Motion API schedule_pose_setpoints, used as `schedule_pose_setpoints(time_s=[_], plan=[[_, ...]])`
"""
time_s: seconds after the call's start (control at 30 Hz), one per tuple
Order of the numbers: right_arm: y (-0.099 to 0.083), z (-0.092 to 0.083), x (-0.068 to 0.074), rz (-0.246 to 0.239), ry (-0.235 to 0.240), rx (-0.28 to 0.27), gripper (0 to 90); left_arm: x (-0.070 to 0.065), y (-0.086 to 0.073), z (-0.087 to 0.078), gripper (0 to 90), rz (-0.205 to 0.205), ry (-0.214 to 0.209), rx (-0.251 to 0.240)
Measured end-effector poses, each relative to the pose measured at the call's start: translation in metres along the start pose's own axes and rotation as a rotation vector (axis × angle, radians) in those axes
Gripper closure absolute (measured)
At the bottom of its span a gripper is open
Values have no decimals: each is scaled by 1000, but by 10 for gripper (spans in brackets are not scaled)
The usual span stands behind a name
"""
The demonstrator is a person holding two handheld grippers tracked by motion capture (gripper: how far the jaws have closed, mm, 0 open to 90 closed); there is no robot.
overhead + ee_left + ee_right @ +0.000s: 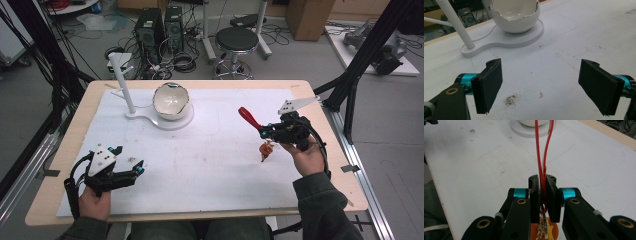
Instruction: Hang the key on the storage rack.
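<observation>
Two claws on the tabletop (pixel 320 175), one per hand. Right claw (pixel 261 131) pressed together on one red loop strap (pixel 248 118); the right gripper view shows the red loop strap (pixel 543 150) clamped between the two black pads, its two strands running out ahead of the jaws toward the bowl stand. One small orange-yellow charm (pixel 266 149) with a bit of gold chain hangs below the right claw in the high view, just above the white mat (pixel 210 165); whether it touches the mat, cannot tell. Same charm (pixel 549 230) dangles under the pads in the right gripper view. So the strap-and-charm piece sits at the right side of the tabletop, held up in the right claw, well apart from the bowl.

Left claw (pixel 134 169) spread wide, nothing between its pads; in the left gripper view the left claw (pixel 541 87) has both pads far apart over bare mat with a couple of small dirt specks. It sits near the front-left of the mat.

One white cracked-egg-shaped bowl (pixel 171 101) on one white stand base (pixel 176 122) at the far centre-left, with one white slanted post (pixel 123 85) rising from the same base. Bowl (pixel 515 17) looks empty inside as far as visible.

One black round stool (pixel 237 40) on the floor beyond the tabletop.
</observation>
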State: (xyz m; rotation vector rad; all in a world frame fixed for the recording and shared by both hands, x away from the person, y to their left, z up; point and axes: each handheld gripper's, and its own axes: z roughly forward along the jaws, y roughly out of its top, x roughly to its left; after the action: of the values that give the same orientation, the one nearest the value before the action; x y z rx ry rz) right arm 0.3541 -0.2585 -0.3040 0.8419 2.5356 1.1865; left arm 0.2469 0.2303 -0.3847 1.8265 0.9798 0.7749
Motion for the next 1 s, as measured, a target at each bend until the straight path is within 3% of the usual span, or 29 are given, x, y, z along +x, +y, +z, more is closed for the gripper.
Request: schedule_pose_setpoints(time_s=[0.33, 0.67, 1.0], plan=[[17, 2, 9, -38, 22, -16, 832, 1, 0, 0, 199, 0, 2, -2], [28, 0, 11, -36, 47, -54, 832, 1, 0, 0, 199, -1, 2, 0], [45, 6, 19, -66, 74, -68, 832, 1, -1, 0, 199, 1, 1, 1]])
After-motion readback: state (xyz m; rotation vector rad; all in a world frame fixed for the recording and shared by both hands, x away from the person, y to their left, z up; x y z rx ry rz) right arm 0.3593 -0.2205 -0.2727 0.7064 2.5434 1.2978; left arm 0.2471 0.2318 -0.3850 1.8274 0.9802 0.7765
